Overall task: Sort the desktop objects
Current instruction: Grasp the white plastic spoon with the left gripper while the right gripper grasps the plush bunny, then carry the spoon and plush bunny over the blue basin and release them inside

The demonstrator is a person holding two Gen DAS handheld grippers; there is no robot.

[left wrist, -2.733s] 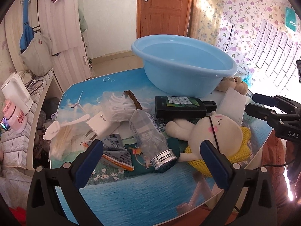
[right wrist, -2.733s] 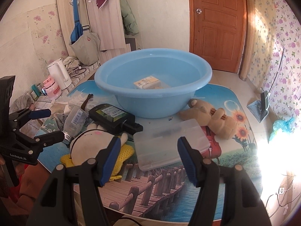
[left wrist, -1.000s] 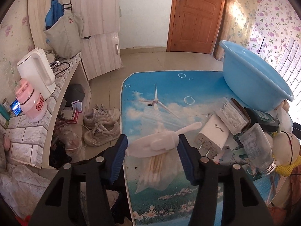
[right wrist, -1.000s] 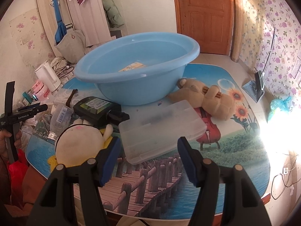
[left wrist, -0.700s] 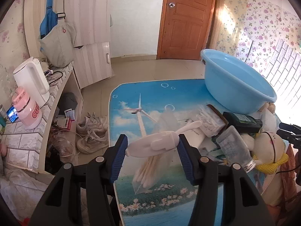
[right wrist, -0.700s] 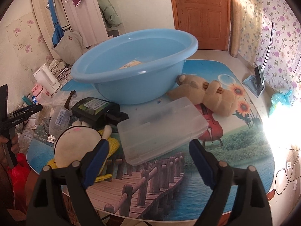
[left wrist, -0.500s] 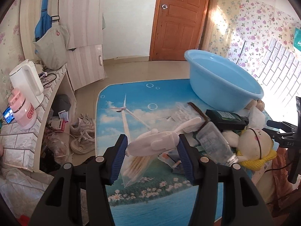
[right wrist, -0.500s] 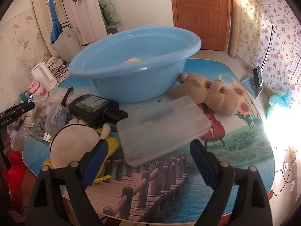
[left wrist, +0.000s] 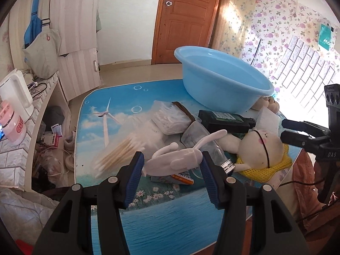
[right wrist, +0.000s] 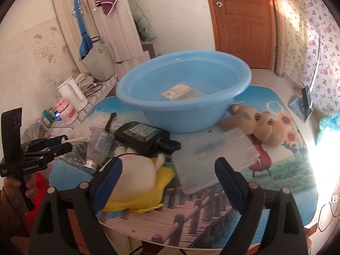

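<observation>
My left gripper (left wrist: pixel 171 170) is shut on a small white hand fan (left wrist: pixel 180 155) and holds it above the table's near left part. The blue basin (left wrist: pixel 221 80) stands at the far right of the table; in the right wrist view it (right wrist: pixel 182 97) holds a yellow box (right wrist: pixel 176 90). My right gripper (right wrist: pixel 167 176) is open and empty above a round plush toy on a yellow net (right wrist: pixel 136 180) and a clear plastic case (right wrist: pixel 216 155). The left gripper also shows in the right wrist view (right wrist: pixel 55 144).
On the table lie a bag of cotton swabs (left wrist: pixel 125 148), a box of floss picks (left wrist: pixel 172 116), a clear jar (left wrist: pixel 204 142), a dark flat bottle (left wrist: pixel 225 121) and a brown teddy bear (right wrist: pixel 252 123). A kettle (left wrist: pixel 14 93) stands on a shelf at left.
My left gripper closed on the white fan, lifted it off the table and swung it right towards the basin. My right gripper opened wider and rose a little.
</observation>
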